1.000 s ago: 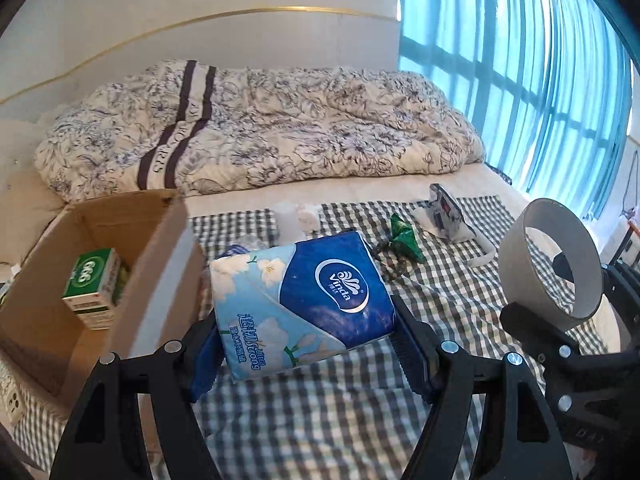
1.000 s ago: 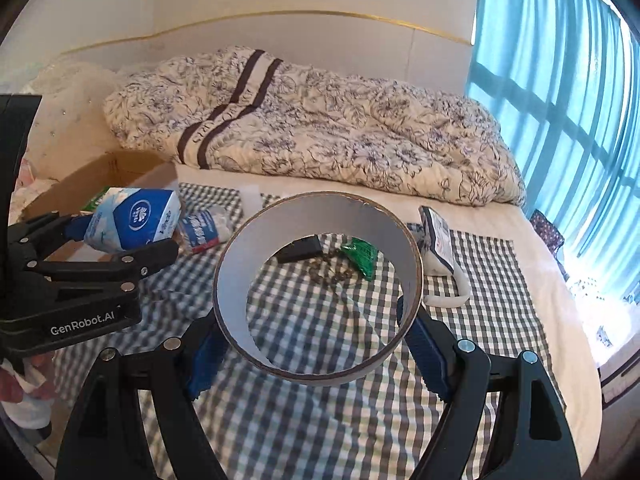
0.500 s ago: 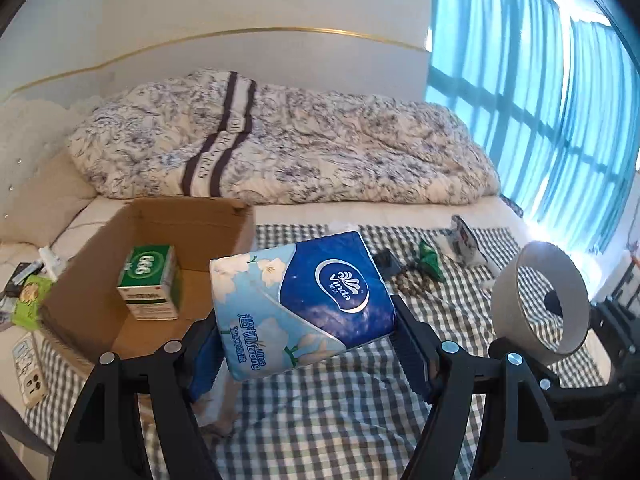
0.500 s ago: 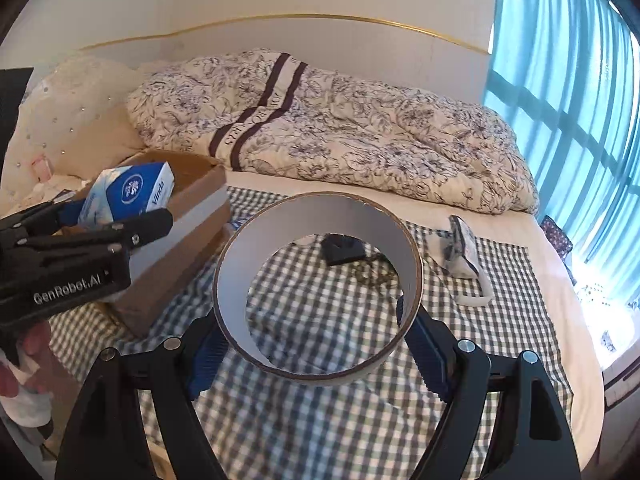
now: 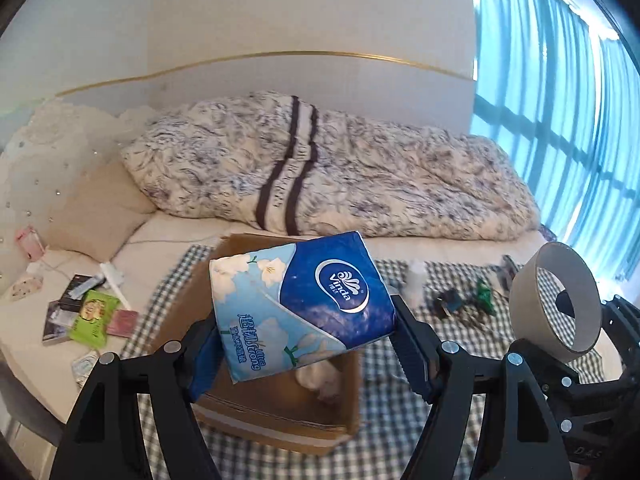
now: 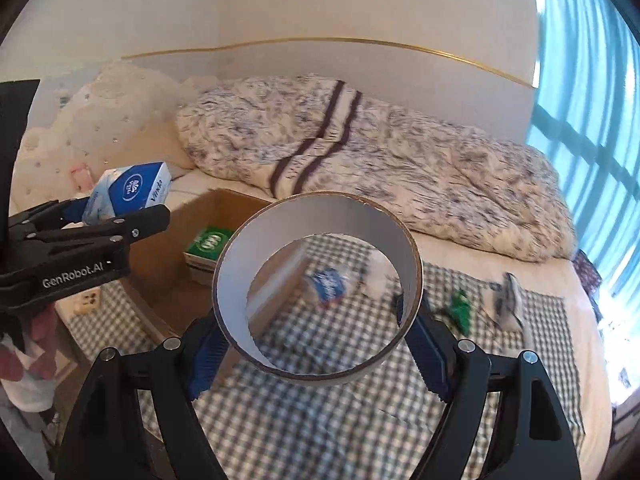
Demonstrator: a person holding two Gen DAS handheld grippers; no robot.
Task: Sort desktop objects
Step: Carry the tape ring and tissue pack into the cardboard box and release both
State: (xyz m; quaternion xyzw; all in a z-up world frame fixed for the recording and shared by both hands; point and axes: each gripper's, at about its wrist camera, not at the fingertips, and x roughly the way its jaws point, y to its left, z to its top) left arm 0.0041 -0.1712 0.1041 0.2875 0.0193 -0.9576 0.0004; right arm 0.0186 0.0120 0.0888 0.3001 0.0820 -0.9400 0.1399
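The left gripper point(image 5: 304, 344) clamps the tissue pack point(image 5: 300, 308) at frame centre, above the cardboard box point(image 5: 280, 412). The right gripper point(image 6: 316, 344) pinches the tape ring point(image 6: 316, 280). Released off-centre, the soft pack could catch the box rim and tumble out.

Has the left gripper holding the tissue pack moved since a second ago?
Yes. The left gripper carried the tissue pack leftward: the cardboard box, earlier off to its left, now lies directly beneath the pack.

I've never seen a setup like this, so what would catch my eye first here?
Probably the blue tissue pack gripped in the left claw, held above the open cardboard box on the checked cloth. Next, the big cardboard ring clamped in the right claw, with the rumpled floral duvet behind.
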